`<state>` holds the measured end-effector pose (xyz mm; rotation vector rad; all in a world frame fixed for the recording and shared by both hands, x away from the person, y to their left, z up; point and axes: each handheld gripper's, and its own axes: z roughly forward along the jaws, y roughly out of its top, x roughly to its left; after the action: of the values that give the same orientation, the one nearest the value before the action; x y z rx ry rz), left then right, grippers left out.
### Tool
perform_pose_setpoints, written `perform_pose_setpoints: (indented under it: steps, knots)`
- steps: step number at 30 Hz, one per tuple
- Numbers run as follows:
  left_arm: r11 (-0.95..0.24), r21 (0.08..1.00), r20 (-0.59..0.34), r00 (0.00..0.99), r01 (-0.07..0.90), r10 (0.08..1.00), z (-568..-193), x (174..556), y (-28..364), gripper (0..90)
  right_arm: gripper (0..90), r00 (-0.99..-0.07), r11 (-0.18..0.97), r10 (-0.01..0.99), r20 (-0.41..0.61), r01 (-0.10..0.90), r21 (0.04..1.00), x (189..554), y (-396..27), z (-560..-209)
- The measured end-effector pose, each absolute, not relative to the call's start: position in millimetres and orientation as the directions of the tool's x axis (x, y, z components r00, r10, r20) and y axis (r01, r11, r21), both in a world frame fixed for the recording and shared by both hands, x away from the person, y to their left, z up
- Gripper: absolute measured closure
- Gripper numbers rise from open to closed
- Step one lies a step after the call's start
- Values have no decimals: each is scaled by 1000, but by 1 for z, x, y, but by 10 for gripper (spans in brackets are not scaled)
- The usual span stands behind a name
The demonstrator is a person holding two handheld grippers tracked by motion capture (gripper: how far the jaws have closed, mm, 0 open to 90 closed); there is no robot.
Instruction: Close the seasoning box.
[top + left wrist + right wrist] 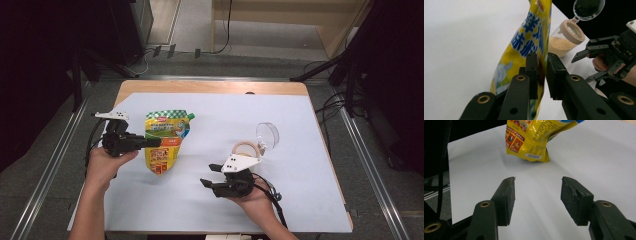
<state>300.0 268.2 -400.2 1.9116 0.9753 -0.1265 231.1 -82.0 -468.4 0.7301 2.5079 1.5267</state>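
- High view: the yellow pouch [165,141] is on the white sheet [300,120], on my left side.
- My left gripper [156,142] has the pouch's edge between its jaws, nearly closed on it.
- My right gripper [206,175] is open, holding nothing.
- A jar [246,148] with its lid flipped open sits just behind it.

1. A brown wooden table [210,87] stands in the middle, with a big white sheet [300,165] spread over its top.
2. The floor [42,165] around it is grey.
3. Silver metal rails [367,155] run along both sides.
4. Black cables [327,107] lie on the floor.
5. A light wooden bench [280,20] stands at the back.
6. The far corners are dark.
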Motion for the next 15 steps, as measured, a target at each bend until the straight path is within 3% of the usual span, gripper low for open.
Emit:
perform_pose_setpoints:
  steps: [15]
  knots:
    - [-259, 703, -431, 686, 662, 586, -387, 295, 268, 628, 480, -877, 389, 461, 133, 335, 858, 231, -83, -465]
